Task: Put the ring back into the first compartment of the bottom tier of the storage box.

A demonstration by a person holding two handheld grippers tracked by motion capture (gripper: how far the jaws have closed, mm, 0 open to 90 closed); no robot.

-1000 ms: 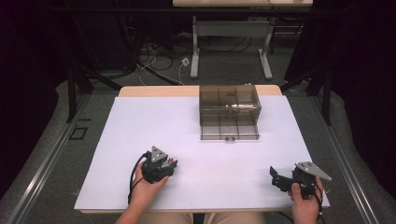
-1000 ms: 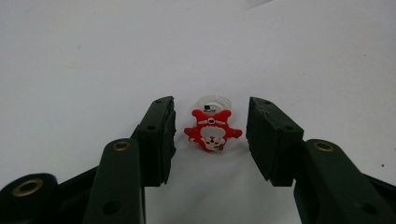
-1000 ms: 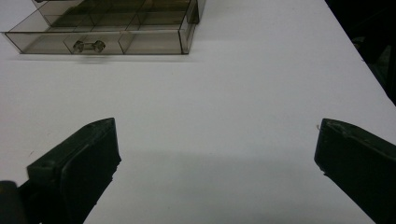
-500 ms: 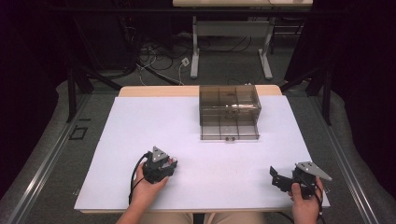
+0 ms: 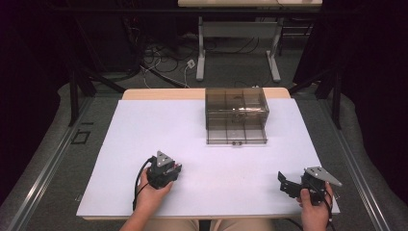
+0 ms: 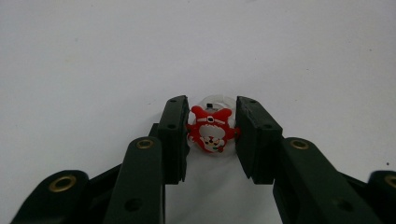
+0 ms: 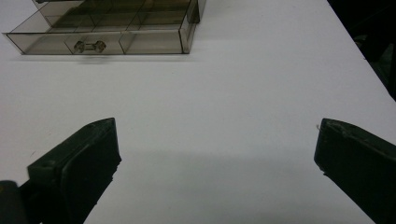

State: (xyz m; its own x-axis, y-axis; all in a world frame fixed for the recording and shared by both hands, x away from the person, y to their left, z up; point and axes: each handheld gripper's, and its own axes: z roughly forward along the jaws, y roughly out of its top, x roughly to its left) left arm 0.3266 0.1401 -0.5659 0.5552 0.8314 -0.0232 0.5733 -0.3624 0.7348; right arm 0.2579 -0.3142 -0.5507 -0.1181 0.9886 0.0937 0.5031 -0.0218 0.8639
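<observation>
Now the left gripper (image 6: 212, 135) has its fingers closing on an unlabelled Santa charm (image 6: 211, 130); right gripper (image 7: 217, 168) fingers gape wide.

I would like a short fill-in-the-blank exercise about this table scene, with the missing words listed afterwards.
1. The left hand-held gripper has just been closing and is shut on a small red ____ figure.
2. The jaws of the right hand-held gripper stand ____.
3. The drawer of the smoky plastic box is pulled ____.

Missing words: Santa; open; out

Santa charm (image 6: 211, 131) between left tongs (image 6: 211, 140), on table (image 5: 144, 130)
</observation>
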